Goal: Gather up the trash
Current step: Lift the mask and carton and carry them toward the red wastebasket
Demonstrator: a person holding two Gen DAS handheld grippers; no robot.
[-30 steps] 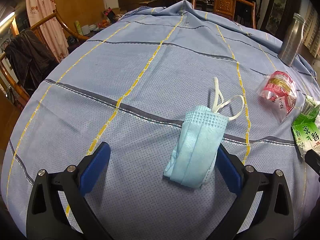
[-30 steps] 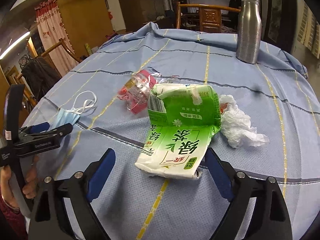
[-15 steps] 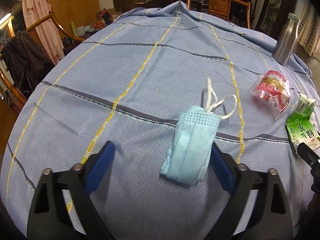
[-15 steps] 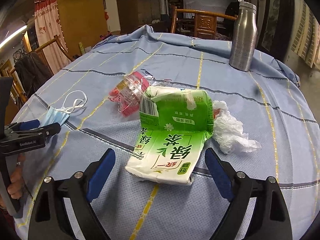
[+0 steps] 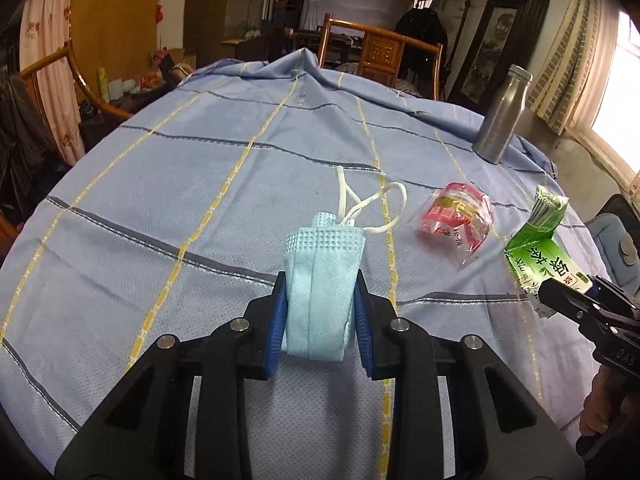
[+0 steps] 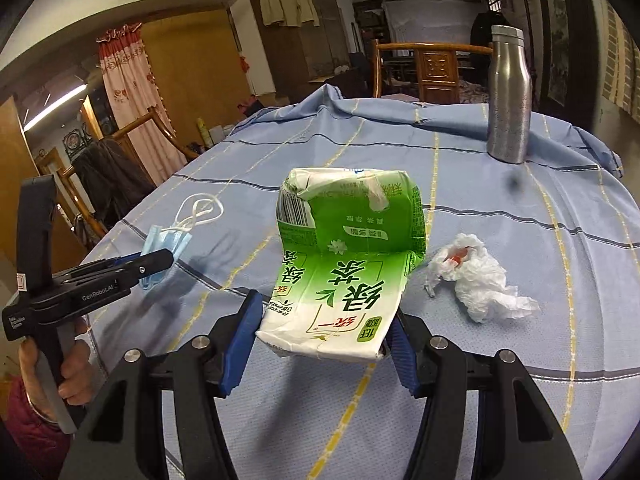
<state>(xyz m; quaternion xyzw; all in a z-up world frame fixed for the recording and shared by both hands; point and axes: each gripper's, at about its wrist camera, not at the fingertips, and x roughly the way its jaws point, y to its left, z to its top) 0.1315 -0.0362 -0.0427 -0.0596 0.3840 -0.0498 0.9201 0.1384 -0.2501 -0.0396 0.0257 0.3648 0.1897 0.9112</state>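
Note:
A folded blue face mask (image 5: pixel 320 264) with white ear loops is clamped between the blue pads of my left gripper (image 5: pixel 320 288), which is shut on it just above the blue tablecloth (image 5: pixel 200 184). In the right wrist view that mask (image 6: pixel 168 240) hangs from the left gripper (image 6: pixel 160 258) at the left. My right gripper (image 6: pixel 324 320) has its jaws closing on a bent green tea carton (image 6: pixel 348 240), with both pads touching its near end. The carton's far half stands up.
A crumpled red-and-clear wrapper (image 5: pixel 456 216) lies between mask and carton. A wad of white tissue (image 6: pixel 480 276) lies right of the carton. A steel bottle (image 6: pixel 510 96) stands at the far right edge. Wooden chairs (image 5: pixel 384 52) ring the round table.
The left jaws closed from wide open onto the mask and lifted it slightly. The right jaws narrowed onto the carton, whose far half now stands steeper and hides the red wrapper.

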